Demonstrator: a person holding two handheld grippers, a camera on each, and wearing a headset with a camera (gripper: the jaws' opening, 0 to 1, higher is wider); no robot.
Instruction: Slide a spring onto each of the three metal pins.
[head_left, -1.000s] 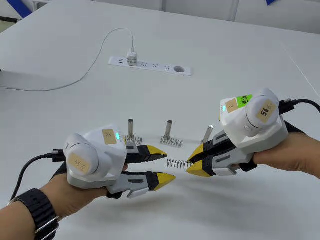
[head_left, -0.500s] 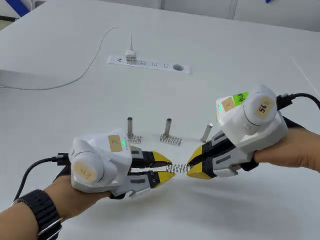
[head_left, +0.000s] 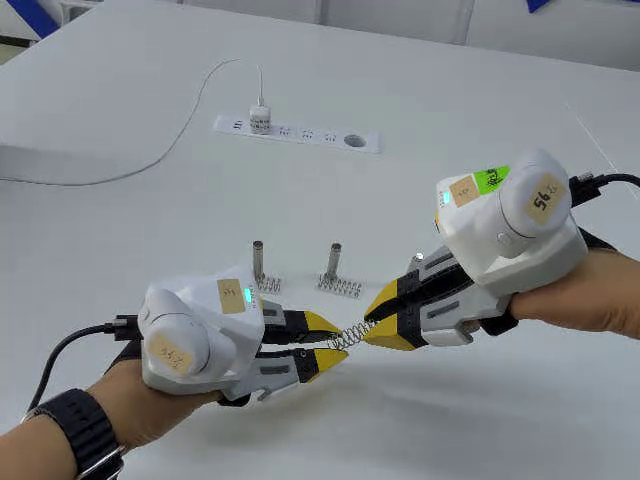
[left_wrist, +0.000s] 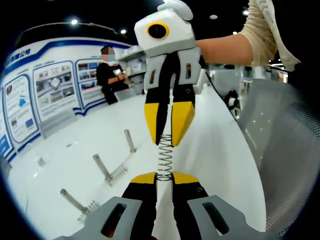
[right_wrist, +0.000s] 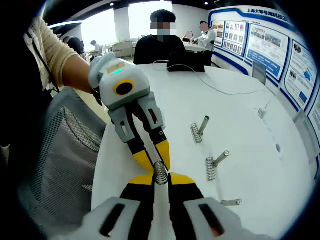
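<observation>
A short steel spring (head_left: 350, 335) hangs in the air, stretched between my two grippers. My left gripper (head_left: 327, 346) is shut on its near end (left_wrist: 165, 172), and my right gripper (head_left: 379, 322) is shut on the other end (right_wrist: 160, 174). Behind them two metal pins (head_left: 258, 255) (head_left: 334, 260) stand upright on the white table, each with a spring (head_left: 268, 284) (head_left: 340, 287) lying at its foot. In the left gripper view a third pin (left_wrist: 130, 140) stands bare. In the right gripper view that pin (right_wrist: 230, 202) is low on the right.
A white power strip (head_left: 300, 132) with a plugged-in charger and cable lies at the back of the white table (head_left: 150, 220). People sit at a far table (right_wrist: 170, 47). A mesh chair back (right_wrist: 65, 150) stands beside the table edge.
My left gripper moved in from open and shut on the free end of the spring. Both grippers then lifted slightly, the right one rising and tilting the spring.
</observation>
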